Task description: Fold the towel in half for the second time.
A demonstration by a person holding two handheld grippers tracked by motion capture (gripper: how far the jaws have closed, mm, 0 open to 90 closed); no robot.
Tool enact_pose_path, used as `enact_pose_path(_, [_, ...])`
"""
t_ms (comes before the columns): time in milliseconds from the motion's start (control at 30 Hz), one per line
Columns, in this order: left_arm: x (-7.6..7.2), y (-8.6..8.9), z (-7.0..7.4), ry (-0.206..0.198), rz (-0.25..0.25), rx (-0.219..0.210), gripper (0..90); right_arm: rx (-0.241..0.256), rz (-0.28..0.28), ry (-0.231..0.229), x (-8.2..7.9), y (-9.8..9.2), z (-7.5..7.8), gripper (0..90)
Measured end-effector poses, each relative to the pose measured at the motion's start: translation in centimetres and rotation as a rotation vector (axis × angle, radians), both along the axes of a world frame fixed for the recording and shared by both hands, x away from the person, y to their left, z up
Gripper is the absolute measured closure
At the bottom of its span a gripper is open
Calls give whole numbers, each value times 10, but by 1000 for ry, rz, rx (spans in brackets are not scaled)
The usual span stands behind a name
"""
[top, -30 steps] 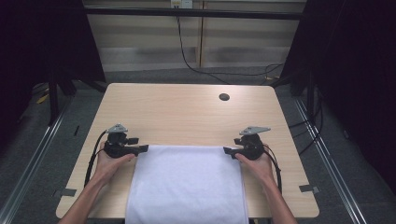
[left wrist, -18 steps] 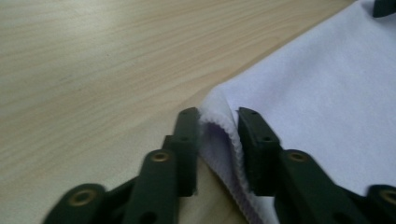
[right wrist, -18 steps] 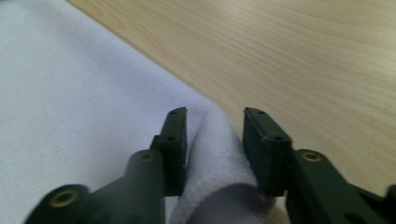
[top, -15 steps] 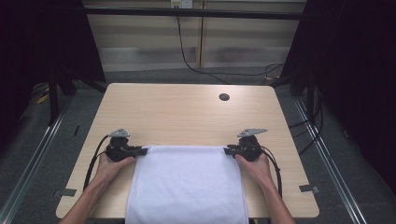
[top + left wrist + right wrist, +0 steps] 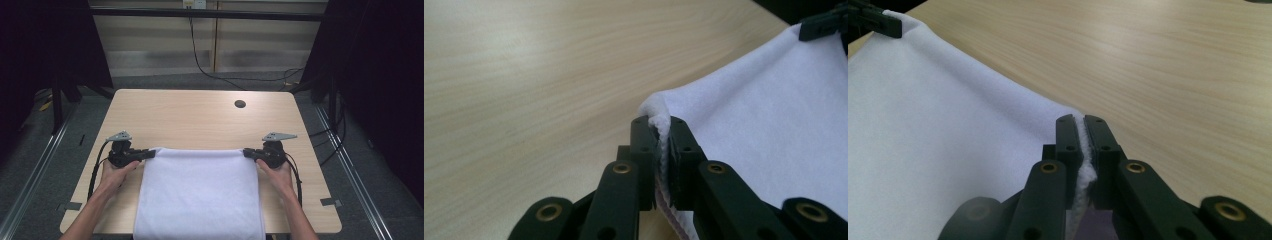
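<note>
My left gripper (image 5: 663,131) has its jaws pinched tight on a corner of the towel (image 5: 774,125), a tuft of white pile squeezed up between the two black pads. My right gripper (image 5: 1082,129) is clamped the same way on the opposite corner, the fabric edge running down the narrow slit between its jaws. In the high view the left gripper (image 5: 145,154) and right gripper (image 5: 248,153) hold the towel's (image 5: 200,195) far edge stretched straight between them. From there the cloth lies flat on the table (image 5: 200,120) and runs toward me, its near end draping over the table's front edge.

My hands sit just behind each gripper, forearms coming in from below, black cables looping back along them.

The tabletop is pale wood grain with rounded corners and a dark round hole (image 5: 240,104) near its far right. Grey carpet surrounds it, with metal rails (image 5: 40,165) on both sides, small tape patches on the floor near the front corners, black curtains to left and right, and a cable (image 5: 205,65) hanging down a light panelled wall behind.
</note>
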State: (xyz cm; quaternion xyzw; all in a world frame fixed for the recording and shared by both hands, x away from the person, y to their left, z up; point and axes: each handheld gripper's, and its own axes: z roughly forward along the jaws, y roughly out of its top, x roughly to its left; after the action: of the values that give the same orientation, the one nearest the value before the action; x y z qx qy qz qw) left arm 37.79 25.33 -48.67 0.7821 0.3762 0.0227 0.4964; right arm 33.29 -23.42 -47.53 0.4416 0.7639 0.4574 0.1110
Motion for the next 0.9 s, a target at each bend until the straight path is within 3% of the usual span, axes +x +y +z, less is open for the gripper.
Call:
enact_pose_path(100, [3, 0, 3, -3, 4, 4, 838, 5, 1, -17, 3, -1, 9, 863])
enact_pose_path(367, [11, -3, 28, -50, 11, -15, 837, -3, 5, -75, 10, -1, 30, 863])
enact_pose_path(567, [24, -7, 49, -88, 18, -14, 839, 21, -16, -116, 19, -7, 51, 865])
enact_pose_path(900, [46, -16, 73, -122, 61, -29, 844, 12, -42, -139, 40, -9, 77, 867])
